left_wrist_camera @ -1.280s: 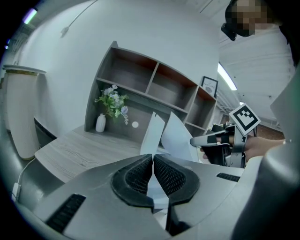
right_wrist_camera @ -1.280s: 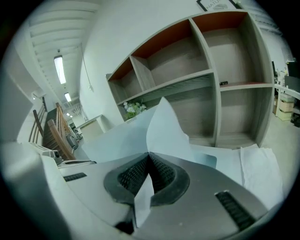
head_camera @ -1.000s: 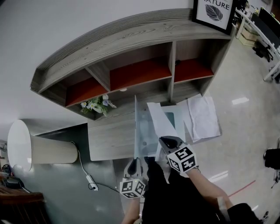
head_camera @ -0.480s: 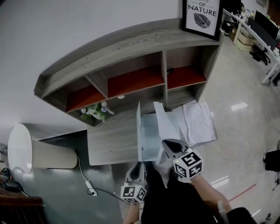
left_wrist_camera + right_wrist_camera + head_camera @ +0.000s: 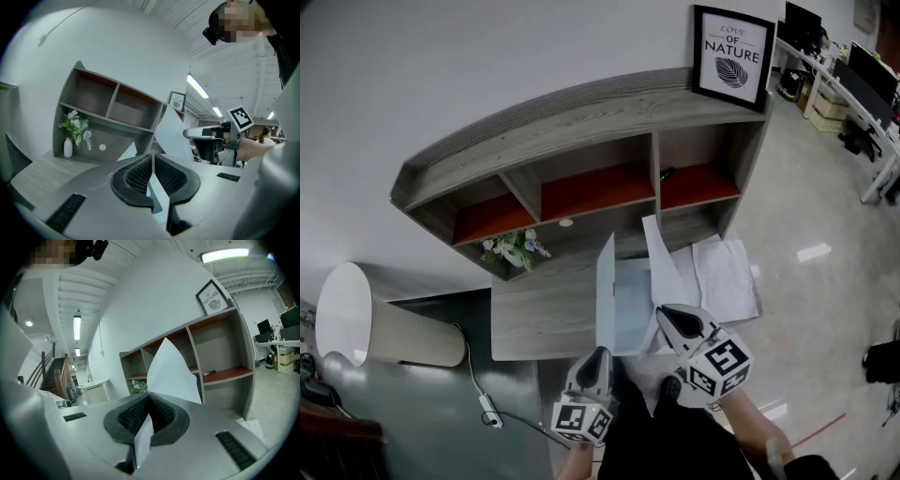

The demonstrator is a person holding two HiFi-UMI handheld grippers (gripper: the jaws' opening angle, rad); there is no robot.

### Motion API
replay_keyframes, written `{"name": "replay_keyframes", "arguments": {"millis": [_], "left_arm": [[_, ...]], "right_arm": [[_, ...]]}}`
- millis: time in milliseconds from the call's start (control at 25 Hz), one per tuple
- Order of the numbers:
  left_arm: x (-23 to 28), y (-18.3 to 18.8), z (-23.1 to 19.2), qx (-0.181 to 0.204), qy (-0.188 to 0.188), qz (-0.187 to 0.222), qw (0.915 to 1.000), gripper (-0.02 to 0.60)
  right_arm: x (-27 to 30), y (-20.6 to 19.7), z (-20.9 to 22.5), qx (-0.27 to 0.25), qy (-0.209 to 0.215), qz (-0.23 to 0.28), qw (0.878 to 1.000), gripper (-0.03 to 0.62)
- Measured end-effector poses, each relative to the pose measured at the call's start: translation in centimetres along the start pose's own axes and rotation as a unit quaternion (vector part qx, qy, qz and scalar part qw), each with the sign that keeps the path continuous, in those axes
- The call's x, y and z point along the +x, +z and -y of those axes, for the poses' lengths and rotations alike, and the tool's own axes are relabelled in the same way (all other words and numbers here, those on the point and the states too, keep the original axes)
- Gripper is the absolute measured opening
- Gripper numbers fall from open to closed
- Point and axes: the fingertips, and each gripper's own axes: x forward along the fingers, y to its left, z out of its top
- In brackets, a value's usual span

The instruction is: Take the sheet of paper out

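Note:
Over the wooden desk (image 5: 539,309) my left gripper (image 5: 598,356) is shut on the near edge of a clear plastic sleeve (image 5: 607,291), which stands on edge. In the left gripper view the pale sleeve (image 5: 156,196) runs between the closed pads of the left gripper (image 5: 153,157). To its right, my right gripper (image 5: 663,314) is shut on a white sheet of paper (image 5: 661,267), held upright and raised beside the sleeve. The right gripper view shows the sheet (image 5: 171,373) rising from the pinched pads of the right gripper (image 5: 149,397). Whether the sheet's lower end still sits in the sleeve is hidden.
More white papers (image 5: 724,277) lie on the desk's right end. A shelf unit with red-backed compartments (image 5: 600,183) stands behind, with a flower vase (image 5: 511,248) and a framed print (image 5: 731,56). A white lamp shade (image 5: 384,319) and a cable (image 5: 487,412) are at the left.
Both grippers have risen together. The sleeve and the sheet came up off the desk with them, and the sheet now stands higher beside the sleeve.

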Motion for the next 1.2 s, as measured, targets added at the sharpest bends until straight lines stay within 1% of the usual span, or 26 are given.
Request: {"name": "replay_keyframes", "arguments": {"millis": [120, 240, 440, 720, 960, 1200], "left_arm": [[0.5, 1.5, 1.1, 0.001, -0.025, 0.003, 0.9997, 0.021], [0.9, 2.9, 1.9, 0.007, -0.041, 0.002, 0.9991, 0.014], [1.8, 5.6, 2.6, 0.014, -0.057, 0.002, 0.9983, 0.012], [2.2, 9.1, 3.5, 0.033, -0.074, 0.014, 0.9966, 0.012], [1.9, 10.4, 4.3, 0.039, -0.088, 0.022, 0.9951, 0.012], [1.9, 11.0, 4.7, 0.052, -0.092, 0.023, 0.9941, 0.012]], "right_arm": [[-0.6, 1.4, -0.5, -0.019, 0.009, 0.018, 1.0, 0.012], [-1.2, 2.5, -1.0, -0.034, 0.02, 0.033, 0.999, 0.012], [-2.4, 4.2, -2.0, -0.053, 0.041, 0.05, 0.996, 0.012], [-3.7, 5.5, -3.3, -0.069, 0.059, 0.056, 0.994, 0.012], [-4.7, 5.3, -3.3, -0.063, 0.055, 0.056, 0.995, 0.012], [-5.1, 5.2, -2.3, -0.062, 0.044, 0.057, 0.995, 0.012]]}}
